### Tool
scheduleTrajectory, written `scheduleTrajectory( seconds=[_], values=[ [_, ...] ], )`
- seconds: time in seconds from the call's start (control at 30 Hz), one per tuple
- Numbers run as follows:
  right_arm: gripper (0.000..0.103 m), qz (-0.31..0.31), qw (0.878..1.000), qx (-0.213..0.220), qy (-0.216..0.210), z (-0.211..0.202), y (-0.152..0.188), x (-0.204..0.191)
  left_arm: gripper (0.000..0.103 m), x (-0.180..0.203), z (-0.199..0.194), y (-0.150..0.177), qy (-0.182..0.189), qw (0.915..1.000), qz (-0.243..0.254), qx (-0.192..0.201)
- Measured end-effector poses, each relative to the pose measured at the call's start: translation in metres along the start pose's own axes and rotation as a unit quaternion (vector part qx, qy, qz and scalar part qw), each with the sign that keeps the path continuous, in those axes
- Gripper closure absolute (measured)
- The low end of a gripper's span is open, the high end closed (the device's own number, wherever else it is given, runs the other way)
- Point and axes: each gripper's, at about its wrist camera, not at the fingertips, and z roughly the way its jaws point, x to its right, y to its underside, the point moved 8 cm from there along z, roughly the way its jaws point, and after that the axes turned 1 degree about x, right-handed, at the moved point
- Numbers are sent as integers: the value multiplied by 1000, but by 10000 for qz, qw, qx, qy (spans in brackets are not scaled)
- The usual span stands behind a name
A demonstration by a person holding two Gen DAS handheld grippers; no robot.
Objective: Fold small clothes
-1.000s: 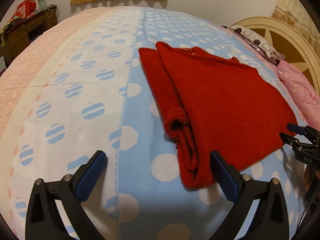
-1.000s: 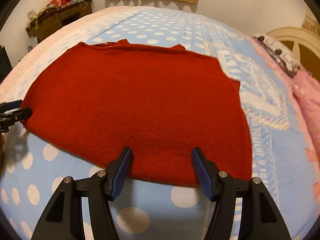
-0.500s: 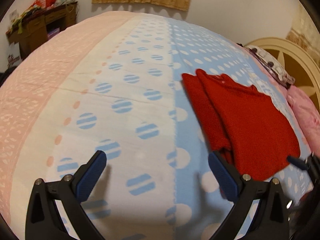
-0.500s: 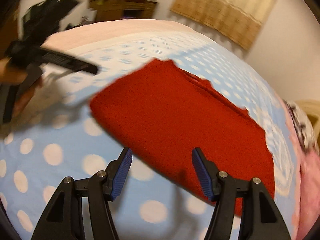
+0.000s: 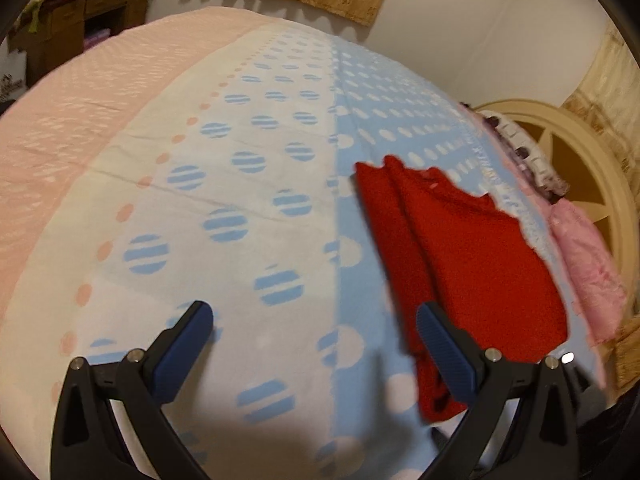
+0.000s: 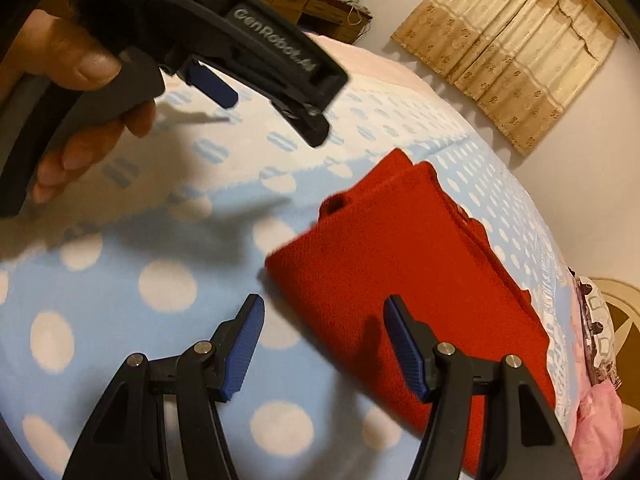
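Note:
A folded red knit garment (image 5: 468,256) lies flat on the dotted bedspread (image 5: 248,240), at the right of the left wrist view. It also shows in the right wrist view (image 6: 408,264), ahead and to the right. My left gripper (image 5: 314,320) is open and empty, held above the bedspread left of the garment. It appears in the right wrist view (image 6: 264,108) at the upper left, held by a hand. My right gripper (image 6: 324,312) is open and empty, hovering over the garment's near left corner.
A pink blanket (image 5: 588,264) and a cream headboard (image 5: 576,152) lie to the right of the garment. A wooden dresser (image 5: 80,20) stands at the far left. A curtain (image 6: 504,48) hangs on the back wall.
Both grippers have pulled back and up from the garment's near edge. The left one swung left over the bedspread; the right one turned so the garment sits to its right.

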Motion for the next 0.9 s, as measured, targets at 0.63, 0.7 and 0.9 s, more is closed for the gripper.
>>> scheduleTrajectory(
  seconds=[0.63, 0.7, 0.9],
  values=[
    [77, -153, 9995, -14, 261, 13, 4, -4, 9, 54, 79, -41, 836, 9962, 109, -197],
    [77, -210, 9993, -15, 322, 12, 4, -6, 18, 55, 81, -42, 867, 9959, 110, -228],
    [79, -215, 9992, -19, 340, 6, 1, -7, 72, 56, 91, -44, 1091, 9930, -73, -449]
  ],
)
